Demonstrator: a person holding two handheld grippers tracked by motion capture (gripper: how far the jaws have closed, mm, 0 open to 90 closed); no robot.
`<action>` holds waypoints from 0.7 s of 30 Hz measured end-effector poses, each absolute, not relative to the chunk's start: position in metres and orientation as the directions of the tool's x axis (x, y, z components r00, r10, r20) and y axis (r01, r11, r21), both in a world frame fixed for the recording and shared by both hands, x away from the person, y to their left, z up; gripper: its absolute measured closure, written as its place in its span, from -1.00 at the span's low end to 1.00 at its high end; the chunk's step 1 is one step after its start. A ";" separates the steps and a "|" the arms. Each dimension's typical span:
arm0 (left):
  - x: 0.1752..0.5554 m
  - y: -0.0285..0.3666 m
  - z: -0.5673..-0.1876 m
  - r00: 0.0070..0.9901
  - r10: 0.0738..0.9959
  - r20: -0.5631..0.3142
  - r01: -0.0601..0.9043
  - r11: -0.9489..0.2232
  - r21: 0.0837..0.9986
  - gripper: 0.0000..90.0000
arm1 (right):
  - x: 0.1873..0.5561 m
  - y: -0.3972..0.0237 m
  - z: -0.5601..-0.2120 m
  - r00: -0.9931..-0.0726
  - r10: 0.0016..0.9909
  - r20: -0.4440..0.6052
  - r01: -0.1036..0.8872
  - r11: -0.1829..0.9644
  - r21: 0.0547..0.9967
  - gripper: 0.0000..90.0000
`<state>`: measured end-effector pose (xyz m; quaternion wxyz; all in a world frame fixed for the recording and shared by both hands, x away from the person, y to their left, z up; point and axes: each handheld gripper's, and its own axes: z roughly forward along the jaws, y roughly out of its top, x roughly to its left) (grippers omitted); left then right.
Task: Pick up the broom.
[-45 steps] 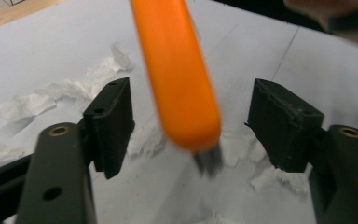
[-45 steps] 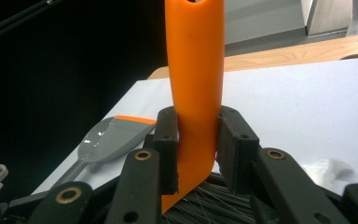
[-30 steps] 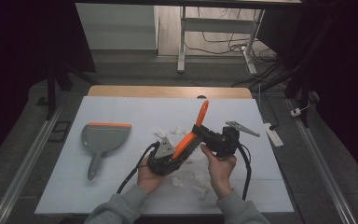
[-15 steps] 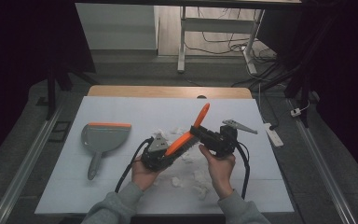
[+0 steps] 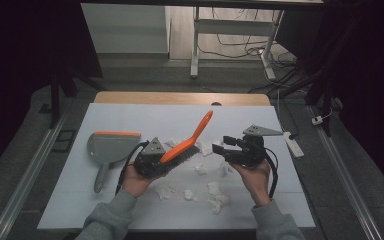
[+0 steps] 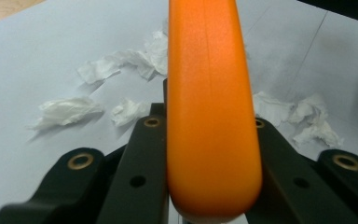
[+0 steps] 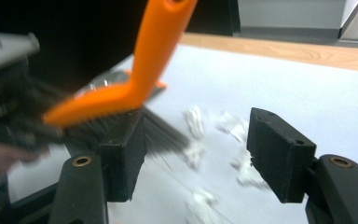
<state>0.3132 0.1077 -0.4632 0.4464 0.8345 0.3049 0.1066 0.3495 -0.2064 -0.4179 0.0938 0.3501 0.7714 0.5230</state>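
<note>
Gripping the orange brush (image 5: 186,141) by its head, the left gripper (image 5: 152,159) has its jaws clamped on the back of the brush, and in the left gripper view the orange body (image 6: 213,116) sits squeezed between the two black jaws. The handle slants up and away toward the far side of the table, with the dark bristles low, just above the white mat (image 5: 130,120).

Beside it, the right gripper (image 5: 240,150) is held up off the table in the person's right hand (image 5: 256,175), its jaws standing well apart with nothing between them.

Crumpled paper scraps (image 5: 215,192) lie scattered on the mat, nearest the person and between the two grippers. Farther left, the grey dustpan (image 5: 107,147) with its orange edge rests flat, well apart from the scraps.

The step in hand looks like getting a working hold on the brush. A grip on the head leaves little sweep and hides the bristles; a better one would likely be on the handle, bristles down, drawing the scraps leftward to the dustpan in short strokes.

A second ago both grippers met at the brush; since then the right one has let go and drawn off to the right.
</note>
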 end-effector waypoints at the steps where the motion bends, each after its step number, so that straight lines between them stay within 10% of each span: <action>1: 0.314 0.109 -0.462 0.796 0.597 -0.098 0.418 -0.426 0.802 0.78 | 0.349 -0.208 -0.418 -0.749 0.628 0.209 0.436 0.231 0.870 -0.18; 21: 0.321 0.105 -0.450 0.851 0.522 -0.061 0.422 -0.610 0.670 0.78 | 0.335 -0.212 -0.403 -0.865 0.485 0.133 0.358 0.409 0.839 -0.23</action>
